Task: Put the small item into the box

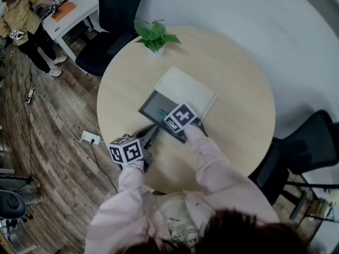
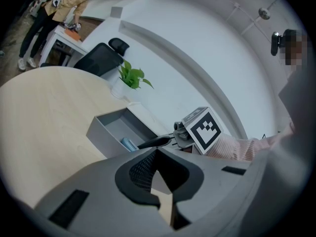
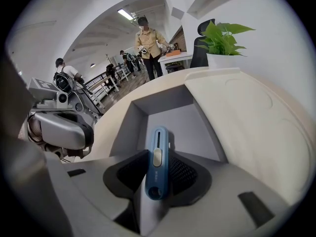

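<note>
A small blue utility knife (image 3: 157, 164) sits between the pads of my right gripper (image 3: 157, 184), which is shut on it. Its tip reaches over the open grey box (image 3: 183, 125) in the middle of the round table (image 1: 233, 126). In the head view the right gripper (image 1: 162, 115) hovers at the box's (image 1: 152, 102) near corner, with the knife (image 1: 160, 113) as a teal sliver. From the left gripper view the knife (image 2: 129, 143) hangs inside the box (image 2: 106, 135). My left gripper (image 1: 150, 135) stays near the table's front edge, jaws together, with nothing in them (image 2: 160, 184).
The box's white lid (image 1: 188, 89) lies flat behind it. A potted plant (image 1: 155, 37) stands at the table's far edge. Black chairs (image 1: 114, 15) (image 1: 312, 147) flank the table. A power strip (image 1: 90, 137) lies on the wood floor, and a person (image 1: 24, 20) stands at the far left.
</note>
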Motion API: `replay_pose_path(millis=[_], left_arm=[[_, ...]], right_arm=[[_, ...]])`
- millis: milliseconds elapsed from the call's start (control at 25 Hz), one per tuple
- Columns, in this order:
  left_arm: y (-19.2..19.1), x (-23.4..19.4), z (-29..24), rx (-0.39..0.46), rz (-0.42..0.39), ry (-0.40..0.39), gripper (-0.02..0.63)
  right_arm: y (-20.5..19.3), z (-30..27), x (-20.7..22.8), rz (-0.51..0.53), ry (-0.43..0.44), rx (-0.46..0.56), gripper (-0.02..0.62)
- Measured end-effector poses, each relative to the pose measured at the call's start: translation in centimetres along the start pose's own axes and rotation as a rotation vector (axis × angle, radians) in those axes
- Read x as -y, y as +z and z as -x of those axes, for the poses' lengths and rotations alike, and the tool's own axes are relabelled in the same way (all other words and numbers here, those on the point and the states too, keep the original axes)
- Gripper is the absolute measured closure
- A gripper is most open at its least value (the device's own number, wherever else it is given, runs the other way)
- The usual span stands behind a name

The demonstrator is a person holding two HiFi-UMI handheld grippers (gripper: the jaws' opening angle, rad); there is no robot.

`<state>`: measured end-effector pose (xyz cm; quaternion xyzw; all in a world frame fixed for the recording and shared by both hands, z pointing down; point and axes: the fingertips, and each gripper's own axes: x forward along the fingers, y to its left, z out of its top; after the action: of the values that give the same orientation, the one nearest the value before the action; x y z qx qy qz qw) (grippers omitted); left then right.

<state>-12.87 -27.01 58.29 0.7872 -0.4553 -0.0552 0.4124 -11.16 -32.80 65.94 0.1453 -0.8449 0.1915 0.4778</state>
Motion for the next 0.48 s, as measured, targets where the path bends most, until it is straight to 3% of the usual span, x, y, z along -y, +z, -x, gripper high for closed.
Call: replay_pose_path(millis=[480], left_arm=[[-0.12, -0.13, 0.19, 0.001, 0.007, -0.001, 0.597]], right_arm=[[-0.04, -0.25, 0.03, 0.001, -0.019, -0.005, 0.463]])
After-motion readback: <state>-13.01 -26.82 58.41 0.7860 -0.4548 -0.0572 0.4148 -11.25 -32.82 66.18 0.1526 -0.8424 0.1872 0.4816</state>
